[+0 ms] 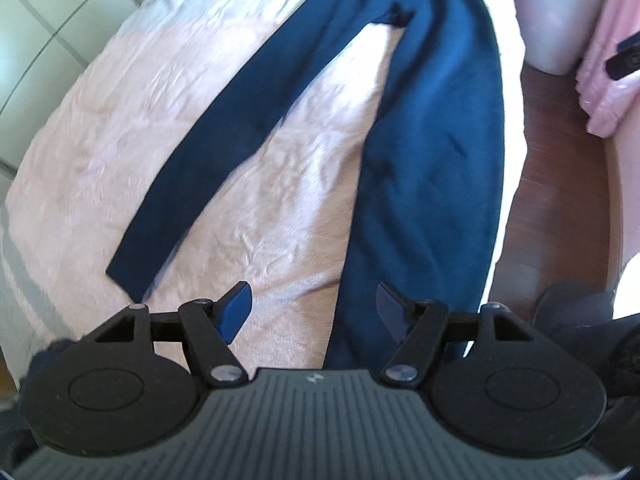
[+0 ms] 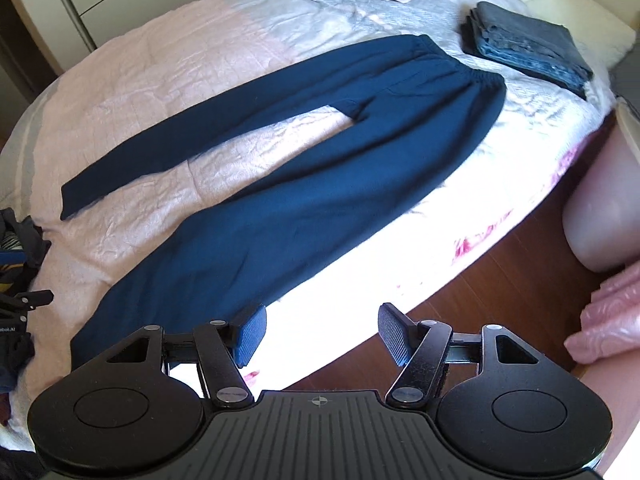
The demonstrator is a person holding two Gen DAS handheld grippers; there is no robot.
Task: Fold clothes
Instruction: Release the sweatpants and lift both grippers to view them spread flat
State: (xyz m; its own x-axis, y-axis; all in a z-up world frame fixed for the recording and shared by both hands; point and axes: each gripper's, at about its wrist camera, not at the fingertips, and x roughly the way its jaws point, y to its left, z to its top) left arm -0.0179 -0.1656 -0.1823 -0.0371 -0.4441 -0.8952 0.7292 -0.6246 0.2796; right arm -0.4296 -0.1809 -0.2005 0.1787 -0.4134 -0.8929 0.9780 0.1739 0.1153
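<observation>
Trousers point(image 2: 304, 168) lie flat on the bed point(image 2: 168, 80), legs spread in a V, waistband far from both cameras. The near leg runs close along the bed edge; floor point(image 2: 500, 280) lies beyond. Open cover shows between the legs and left of the far leg. Folded jeans point(image 2: 528, 52) sit near the waistband. Left gripper point(image 1: 314, 312): jaws open, empty, over the near leg's cuff end. Right gripper point(image 2: 322, 334): jaws open, empty, at the bed edge, just beside that leg.
</observation>
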